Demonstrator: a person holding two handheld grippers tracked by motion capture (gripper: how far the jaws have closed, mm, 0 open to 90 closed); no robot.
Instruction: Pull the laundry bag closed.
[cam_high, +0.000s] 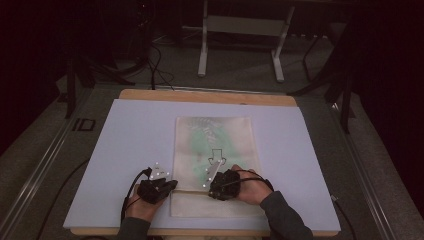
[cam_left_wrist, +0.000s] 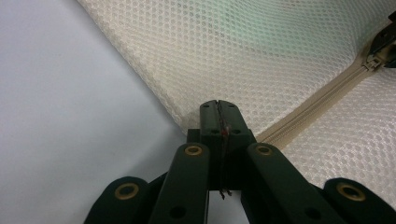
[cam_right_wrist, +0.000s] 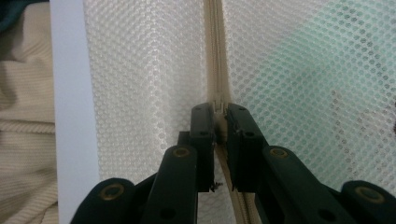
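The mesh bag (cam_high: 215, 150), light, limp and easily snagged, lies flat mid-counter (cam_high: 125, 140); the left claw (cam_left_wrist: 218, 112) is clenched on its near-left edge while the right claw (cam_right_wrist: 219, 116) grasps the zipper pull (cam_right_wrist: 218, 106), the proper hold.

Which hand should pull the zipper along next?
Probably the right. The right gripper has its jaws closed around the zipper pull on the mesh bag. The left gripper is pinching the bag's edge beside the zipper, well placed to hold it steady.
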